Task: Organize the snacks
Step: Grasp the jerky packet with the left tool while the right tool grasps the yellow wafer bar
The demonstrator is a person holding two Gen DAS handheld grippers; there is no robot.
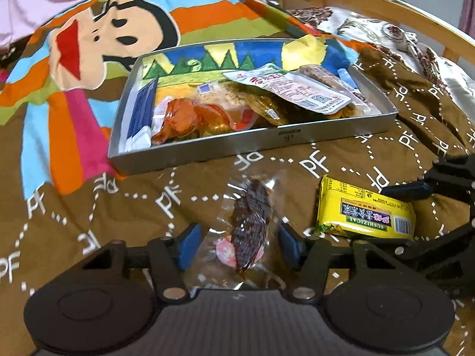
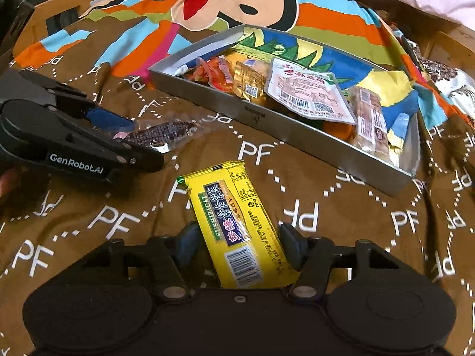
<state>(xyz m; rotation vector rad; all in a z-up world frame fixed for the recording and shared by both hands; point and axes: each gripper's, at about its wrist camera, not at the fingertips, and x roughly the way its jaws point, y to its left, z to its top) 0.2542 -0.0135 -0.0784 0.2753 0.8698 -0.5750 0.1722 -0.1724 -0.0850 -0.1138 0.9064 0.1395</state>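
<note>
The left gripper (image 1: pixel 237 244) sits low in the middle of its own view, with its two blue pads (image 1: pixel 190 244) wide apart. The right gripper (image 2: pixel 239 244) is low in the middle of its view too, and its fingers are spread wide.

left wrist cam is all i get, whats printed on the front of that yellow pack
Observer: The yellow pack reads SUSHIZICAI, with a barcode at its near end.
Operator: is the right gripper on it
Observer: The right gripper is open, with one finger on each side of the pack.
Operator: any branding on my left gripper
Observer: The left gripper reads GenRobot.AI along its side, and its fingers flank the clear packet.
</note>
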